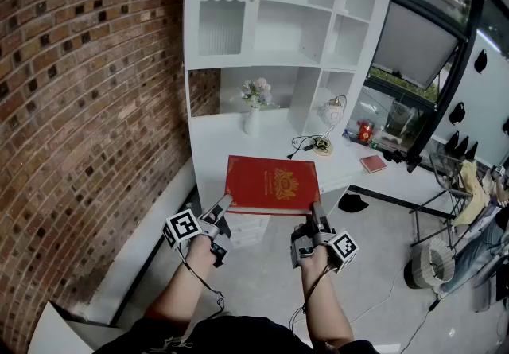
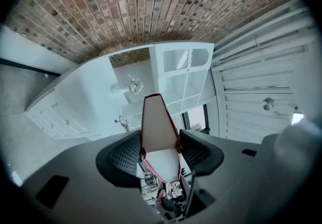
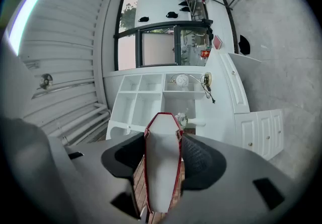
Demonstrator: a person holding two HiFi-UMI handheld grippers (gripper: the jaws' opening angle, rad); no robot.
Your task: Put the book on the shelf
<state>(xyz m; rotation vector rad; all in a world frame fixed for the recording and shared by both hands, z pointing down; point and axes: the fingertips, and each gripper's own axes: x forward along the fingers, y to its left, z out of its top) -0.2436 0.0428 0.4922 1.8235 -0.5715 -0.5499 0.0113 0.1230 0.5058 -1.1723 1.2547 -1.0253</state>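
The red book (image 1: 272, 183) is held flat, cover up, over the front edge of the white surface (image 1: 213, 145); whether it touches that surface cannot be determined.

The left gripper (image 1: 219, 212) grips the book's near left corner. In the left gripper view its fingers (image 2: 126, 154) are clamped on the book's two covers, with the page block between them.

The right gripper (image 1: 316, 220) grips the near right corner. Its fingers (image 3: 198, 159) are likewise clamped on the book.

The white shelf unit (image 1: 288, 12) stands at the back of the surface, its open compartments facing the person. A vase of flowers (image 1: 254, 106) stands in the lower bay. A brick wall (image 1: 79, 74) borders the unit on the left.
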